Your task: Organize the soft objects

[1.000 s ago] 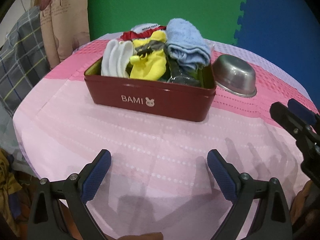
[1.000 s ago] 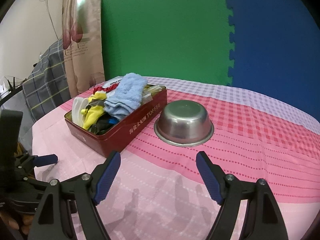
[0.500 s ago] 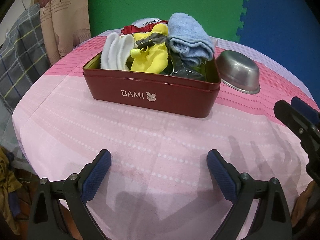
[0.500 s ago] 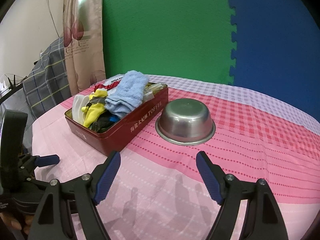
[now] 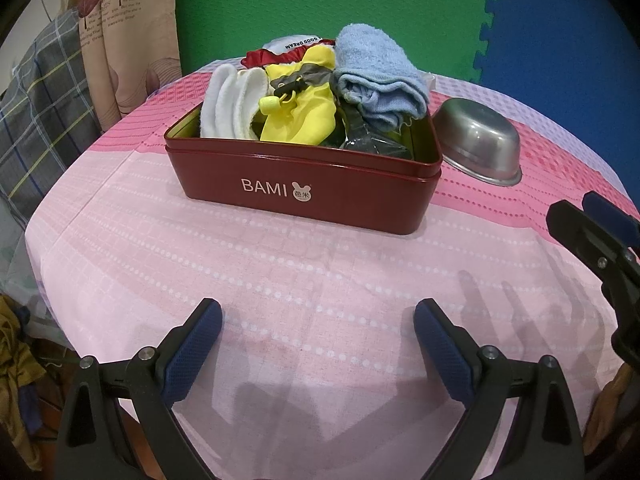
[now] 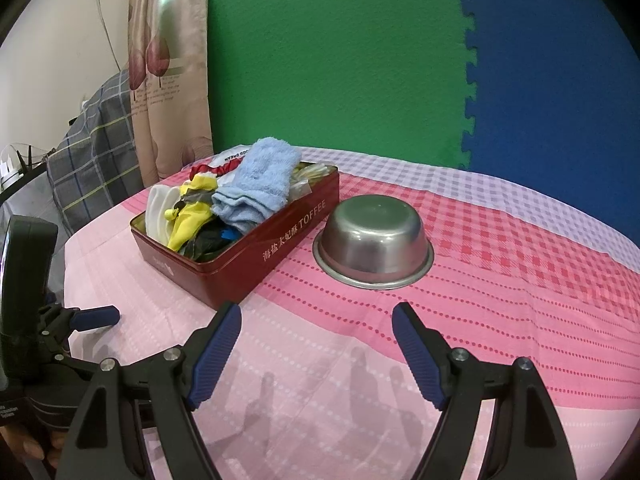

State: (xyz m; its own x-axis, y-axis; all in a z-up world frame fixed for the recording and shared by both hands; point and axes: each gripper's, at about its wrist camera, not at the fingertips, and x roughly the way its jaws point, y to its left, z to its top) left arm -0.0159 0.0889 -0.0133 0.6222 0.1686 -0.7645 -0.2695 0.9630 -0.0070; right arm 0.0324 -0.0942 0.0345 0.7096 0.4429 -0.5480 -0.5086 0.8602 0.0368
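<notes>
a dark red tin (image 5: 304,196) sits toward the far left edge of the pink-clothed table (image 5: 280,292), heaped with a blue towel (image 5: 376,68), a yellow cloth (image 5: 304,116) and white cloth (image 5: 228,108); an upturned steel bowl (image 6: 374,242) stands just beside its right side. the left gripper (image 5: 318,344) and right gripper (image 6: 316,346) hover over the near edge, both spread wide and gripping nothing

the near stretch of the counter (image 5: 312,320) lies bare under both sets of spread jaws, open for passing. farther back the red tin (image 5: 304,188), heaped above its rim with soft things, blocks the middle. the upturned steel bowl (image 6: 374,240) sits just beside it, leaving only a narrow gap between the 2.
</notes>
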